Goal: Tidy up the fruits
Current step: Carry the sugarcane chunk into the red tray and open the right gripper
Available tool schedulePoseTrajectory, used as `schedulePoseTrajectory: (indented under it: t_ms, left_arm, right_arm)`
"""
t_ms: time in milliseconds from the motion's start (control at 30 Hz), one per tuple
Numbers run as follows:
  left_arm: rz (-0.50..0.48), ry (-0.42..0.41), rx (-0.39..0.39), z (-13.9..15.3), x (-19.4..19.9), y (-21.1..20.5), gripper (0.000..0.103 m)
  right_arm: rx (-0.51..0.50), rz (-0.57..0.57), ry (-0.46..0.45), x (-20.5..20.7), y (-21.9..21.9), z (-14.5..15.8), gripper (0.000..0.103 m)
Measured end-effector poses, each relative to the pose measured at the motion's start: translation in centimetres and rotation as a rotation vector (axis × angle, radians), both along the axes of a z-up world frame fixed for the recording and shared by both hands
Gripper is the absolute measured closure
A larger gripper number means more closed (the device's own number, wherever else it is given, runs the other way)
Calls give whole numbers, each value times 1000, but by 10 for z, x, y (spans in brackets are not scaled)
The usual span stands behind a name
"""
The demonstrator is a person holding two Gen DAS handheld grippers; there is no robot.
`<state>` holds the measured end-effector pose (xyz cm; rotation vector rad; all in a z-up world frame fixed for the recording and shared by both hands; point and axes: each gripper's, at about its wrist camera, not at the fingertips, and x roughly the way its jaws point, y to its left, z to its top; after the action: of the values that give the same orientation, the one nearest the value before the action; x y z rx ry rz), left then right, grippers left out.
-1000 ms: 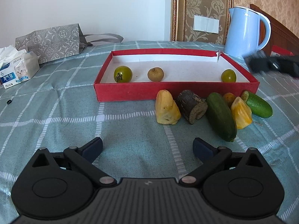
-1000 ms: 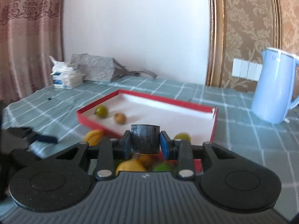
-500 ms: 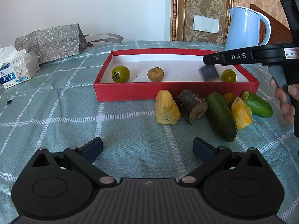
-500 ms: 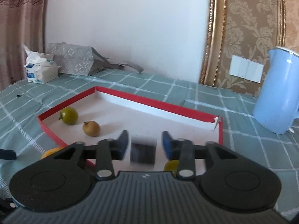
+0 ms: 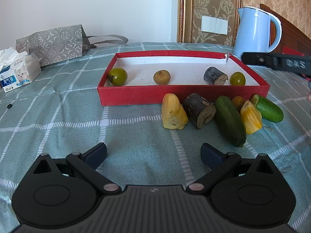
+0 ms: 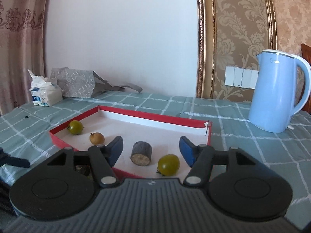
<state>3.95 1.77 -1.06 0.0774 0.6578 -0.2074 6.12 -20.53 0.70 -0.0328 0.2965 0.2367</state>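
Teal checked tablecloth (image 5: pixel 58 116) under shallow red cardboard tray (image 6: pixel 58 134). Dark cut cane stub (image 6: pixel 141 153) lies inside beside a green tomato (image 6: pixel 168 164). My right gripper (image 6: pixel 151 149) is opening, empty; my left gripper (image 5: pixel 153 153) gapes wide, empty.

Dark stub (image 6: pixel 141 153) lying in red box (image 6: pixel 209 134), between brown fruit (image 6: pixel 96 138), green fruit (image 6: pixel 168 164)

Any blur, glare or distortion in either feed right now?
Left wrist view: sharp on the red box; only the right claw's arm at the right edge is smeared; fisheye bends the blue kettle. Right wrist view: sharp, even daylight, no glare; the gold wall trim bows.
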Motion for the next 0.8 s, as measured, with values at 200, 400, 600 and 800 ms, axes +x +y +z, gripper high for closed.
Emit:
schedulePoseTrajectory:
  t_ms: [200,400,600,800]
  left_arm:
    - [0,0,0,0,0,0,0]
    - [0,0,0,0,0,0,0]
    - [0,0,0,0,0,0,0]
    - [9,-15,-14,1,1,1,0]
  right_arm:
    - [61,10,14,-16,-18,-11,26]
    - [96,25,41,-33,-34,-12,16]
    - [10,-61,-12,-47,-33,-18,3]
    - [67,-59,-95,-56,-37,-16,3]
